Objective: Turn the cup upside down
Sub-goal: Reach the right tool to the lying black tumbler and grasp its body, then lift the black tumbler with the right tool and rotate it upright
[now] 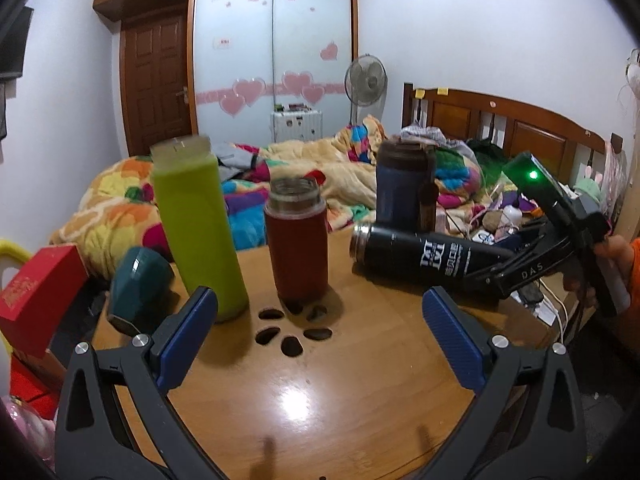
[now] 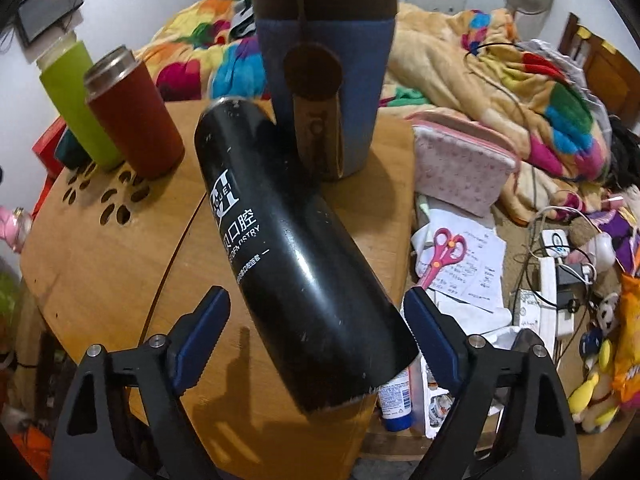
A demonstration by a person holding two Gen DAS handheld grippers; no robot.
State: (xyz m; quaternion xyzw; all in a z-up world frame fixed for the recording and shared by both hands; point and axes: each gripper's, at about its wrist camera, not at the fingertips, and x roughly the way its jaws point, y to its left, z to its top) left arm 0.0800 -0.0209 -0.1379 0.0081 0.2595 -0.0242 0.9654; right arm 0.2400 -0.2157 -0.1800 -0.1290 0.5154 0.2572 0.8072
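A black cup with white lettering (image 2: 288,240) is held about level above the wooden table (image 2: 120,280), its mouth pointing away from the right gripper. My right gripper (image 2: 316,328) has its jaws on either side of the cup's base; the right pad touches it and a gap shows on the left. In the left wrist view the same cup (image 1: 420,258) hangs at the right with the right gripper (image 1: 532,272) behind it. My left gripper (image 1: 320,324) is open and empty over the table, facing a red cup (image 1: 298,244).
A tall green bottle (image 1: 200,232), a teal cup (image 1: 138,284) and a red box (image 1: 36,296) stand at the left. A blue sleeved cup (image 2: 326,68) stands behind the black one. Scissors (image 2: 444,254), papers, cables and a bed with a colourful blanket lie beyond the table.
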